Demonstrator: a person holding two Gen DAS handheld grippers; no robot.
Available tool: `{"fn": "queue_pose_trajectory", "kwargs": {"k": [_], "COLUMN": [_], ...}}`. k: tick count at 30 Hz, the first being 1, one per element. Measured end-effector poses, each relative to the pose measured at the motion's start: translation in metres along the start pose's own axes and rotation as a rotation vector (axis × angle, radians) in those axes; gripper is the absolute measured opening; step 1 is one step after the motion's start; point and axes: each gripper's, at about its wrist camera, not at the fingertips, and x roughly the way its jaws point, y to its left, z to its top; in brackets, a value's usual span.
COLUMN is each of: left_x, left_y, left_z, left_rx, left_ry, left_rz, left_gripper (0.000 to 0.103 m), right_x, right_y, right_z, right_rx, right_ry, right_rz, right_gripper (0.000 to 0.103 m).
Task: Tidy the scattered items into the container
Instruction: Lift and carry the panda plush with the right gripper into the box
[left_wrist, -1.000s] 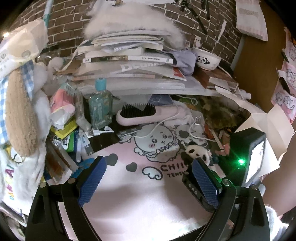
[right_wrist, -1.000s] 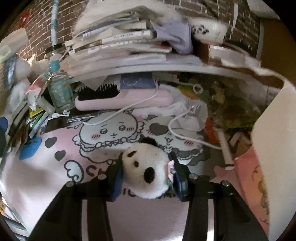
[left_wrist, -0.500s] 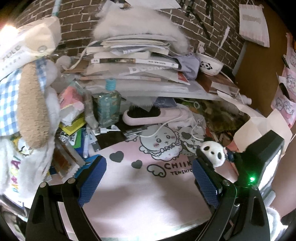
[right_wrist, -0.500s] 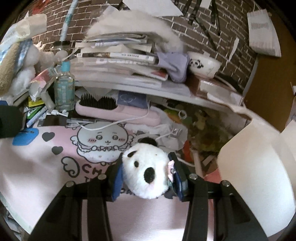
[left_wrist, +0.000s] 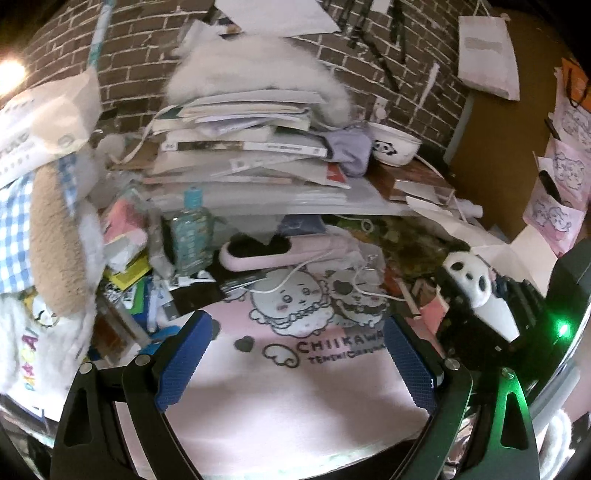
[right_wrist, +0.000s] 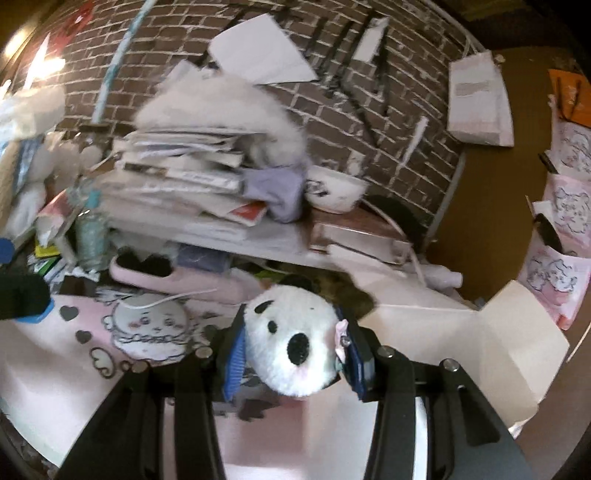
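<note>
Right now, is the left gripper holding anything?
No: the left gripper is open, with only the pink mat between its blue pads, while the right gripper holds the panda.

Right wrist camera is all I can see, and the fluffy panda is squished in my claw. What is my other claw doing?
Observer: The left claw is open wide with nothing in it, hanging above the pink mat.
Operator: Is my panda touching the mat?
Observer: It doesn't look like it. Seen from the left side, the panda is held up off the mat, in front of a flap of the white box.
Operator: Is anything glowing?
Observer: Yes, a green light shines on the body behind the right claw.
</note>
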Motion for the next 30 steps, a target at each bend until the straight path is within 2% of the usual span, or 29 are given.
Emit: {"fn": "queue_pose_trajectory", "kwargs": {"k": [8,14,18,22,30], "left_x": [0.007,0.017,0.022,0.025,0.033], "left_y": [-0.028,-0.043,-0.049,-0.055,-0.064], "left_z": [0.002,-0.005,-0.011,-0.016,-0.022], "left_rx": [0.037,0.054,0.074,0.091,0.117], "left_ry": [0.006,0.021,0.027,0.036,0.054], "left_rz": [-0.029,-0.035,-0.026,-0.026,-0.019], "left_gripper": [0.093,0.093,0.093,0.093,0.093], "right_x": [-0.003,0.004,0.015,0.027,0.064], "right_y": [-0.065,-0.113,-0.145,-0.166,-0.186], "right_z": [-0.006,-0.014,-0.019,-0.023,-0.031], "right_rx": [0.057,0.108,0.173,0.196,0.229], "right_ry": [0.027,0.085,0.172,0.236,0.4], "right_rz": [-0.044,-0.03,0.061,0.091,0.211], "right_gripper": [0.042,0.042,0.042,0.042,0.043]}}
